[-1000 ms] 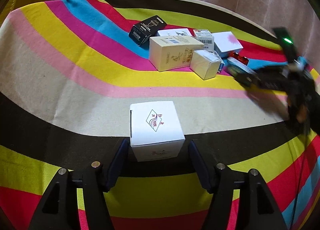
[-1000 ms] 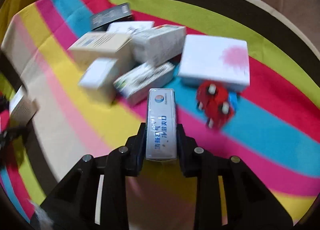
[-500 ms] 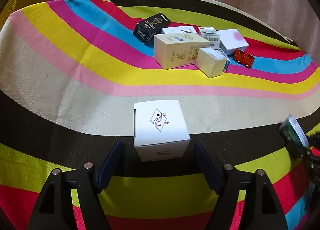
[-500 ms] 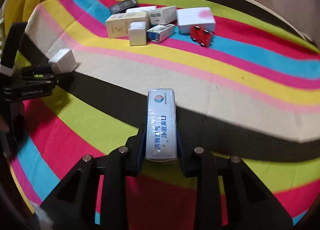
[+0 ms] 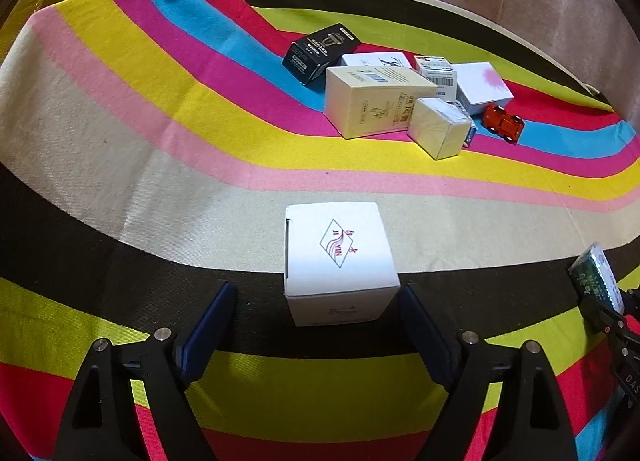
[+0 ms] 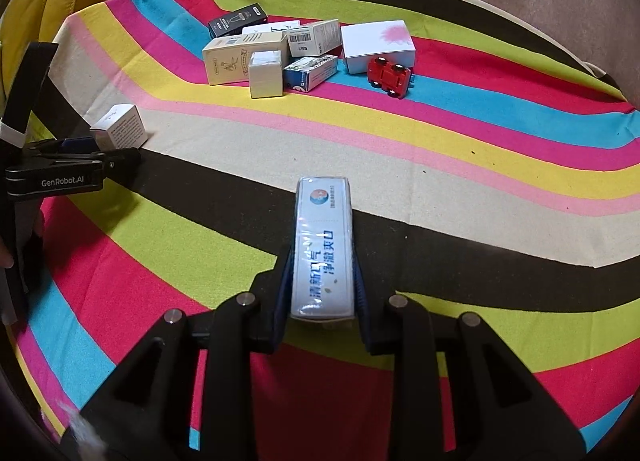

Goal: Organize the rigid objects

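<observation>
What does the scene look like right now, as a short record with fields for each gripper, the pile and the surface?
left gripper: open, jaws just been opening, white cube box set down between them, untouched
right gripper: shut on a slim white-and-blue box
pile: several boxes and a red toy car at the far side
surface: striped cloth

Left gripper (image 5: 316, 335) jaws have just been opening, spread wide; right gripper (image 6: 322, 289) clamped tight
</observation>
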Demonstrator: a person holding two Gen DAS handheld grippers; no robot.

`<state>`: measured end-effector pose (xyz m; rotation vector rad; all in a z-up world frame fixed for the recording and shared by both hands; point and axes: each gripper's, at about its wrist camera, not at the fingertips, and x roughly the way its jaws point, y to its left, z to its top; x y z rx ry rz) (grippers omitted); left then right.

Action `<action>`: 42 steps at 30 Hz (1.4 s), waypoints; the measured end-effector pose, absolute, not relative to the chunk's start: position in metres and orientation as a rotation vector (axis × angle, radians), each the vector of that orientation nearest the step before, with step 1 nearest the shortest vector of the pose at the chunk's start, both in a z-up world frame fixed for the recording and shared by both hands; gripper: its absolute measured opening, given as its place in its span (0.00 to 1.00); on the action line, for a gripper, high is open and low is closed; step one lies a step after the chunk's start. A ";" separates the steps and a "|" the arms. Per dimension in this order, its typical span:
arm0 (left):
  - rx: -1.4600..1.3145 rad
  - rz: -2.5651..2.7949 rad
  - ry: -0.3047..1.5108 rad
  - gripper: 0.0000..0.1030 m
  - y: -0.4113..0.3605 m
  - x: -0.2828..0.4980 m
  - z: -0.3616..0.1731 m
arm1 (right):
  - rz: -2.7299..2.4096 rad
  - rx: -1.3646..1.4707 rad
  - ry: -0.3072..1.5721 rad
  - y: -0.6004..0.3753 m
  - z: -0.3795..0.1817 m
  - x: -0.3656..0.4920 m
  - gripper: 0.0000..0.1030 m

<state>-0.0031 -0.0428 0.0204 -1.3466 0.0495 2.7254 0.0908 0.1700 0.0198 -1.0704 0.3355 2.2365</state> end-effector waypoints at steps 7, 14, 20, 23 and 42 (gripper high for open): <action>-1.348 2.755 0.031 0.77 -0.048 -0.005 0.021 | 2.237 -1.067 0.345 0.171 0.020 0.092 0.32; -1.346 2.753 0.045 0.48 -0.050 -0.012 0.024 | 2.235 -1.065 0.349 0.171 0.020 0.093 0.32; -1.327 2.742 -0.110 0.40 -0.064 0.015 0.030 | 2.227 -1.060 0.355 0.170 0.020 0.093 0.32; -1.281 2.748 -0.128 0.40 -0.066 0.046 0.039 | 2.219 -1.056 0.359 0.170 0.020 0.094 0.32; -1.220 2.661 -0.003 0.40 -0.050 0.146 0.043 | 2.214 -1.065 0.436 0.070 0.029 0.113 0.32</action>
